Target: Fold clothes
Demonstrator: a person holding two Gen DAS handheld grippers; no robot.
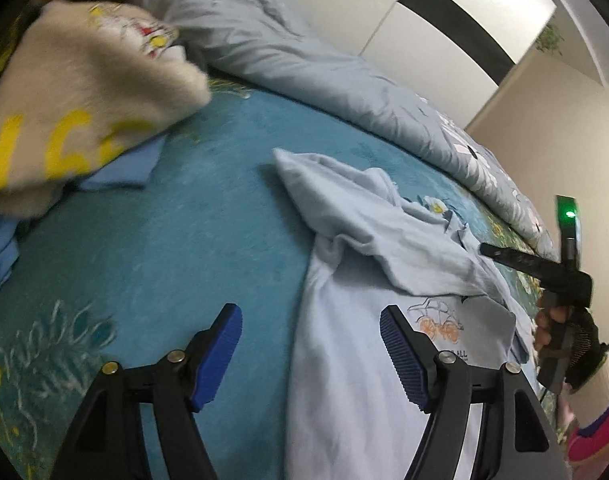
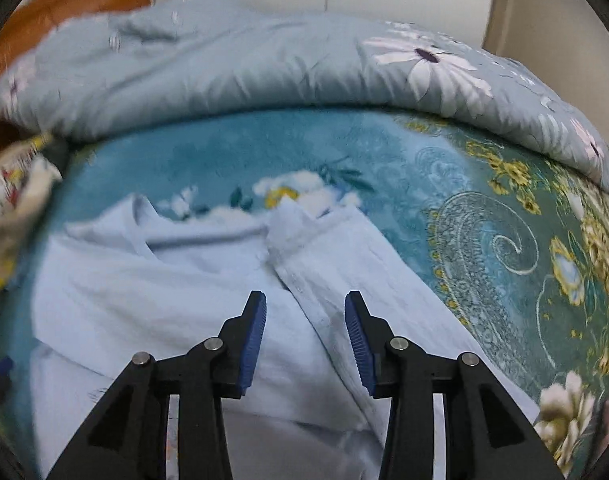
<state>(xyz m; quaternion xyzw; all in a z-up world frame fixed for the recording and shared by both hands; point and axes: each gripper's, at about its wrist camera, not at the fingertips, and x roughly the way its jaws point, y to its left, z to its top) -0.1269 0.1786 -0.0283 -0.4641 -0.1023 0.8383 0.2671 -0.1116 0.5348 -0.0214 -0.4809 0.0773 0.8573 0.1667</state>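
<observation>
Right now the pale blue shirt (image 1: 384, 264) lies rumpled on the teal bedspread (image 1: 184, 240), filling the lower right of the left wrist view and the lower left and centre of the right wrist view. Its collar end points toward the grey quilt (image 2: 224, 72) at the top of the frame, so the long axis seems to run away from both grippers.

The right gripper (image 2: 305, 328) sits directly over the buttoned placket (image 2: 296, 280), fingers parted with nothing between them and pads not pressing the cloth. It looks the nearer of the two.

The left gripper (image 1: 310, 354) stands wide and empty, straddling the shirt's left edge: one blue pad over bare bedspread, the other over the shirt beside the small car print (image 1: 436, 318).

A cream garment with yellow lettering (image 1: 76, 112) sits well apart, upper left.
</observation>
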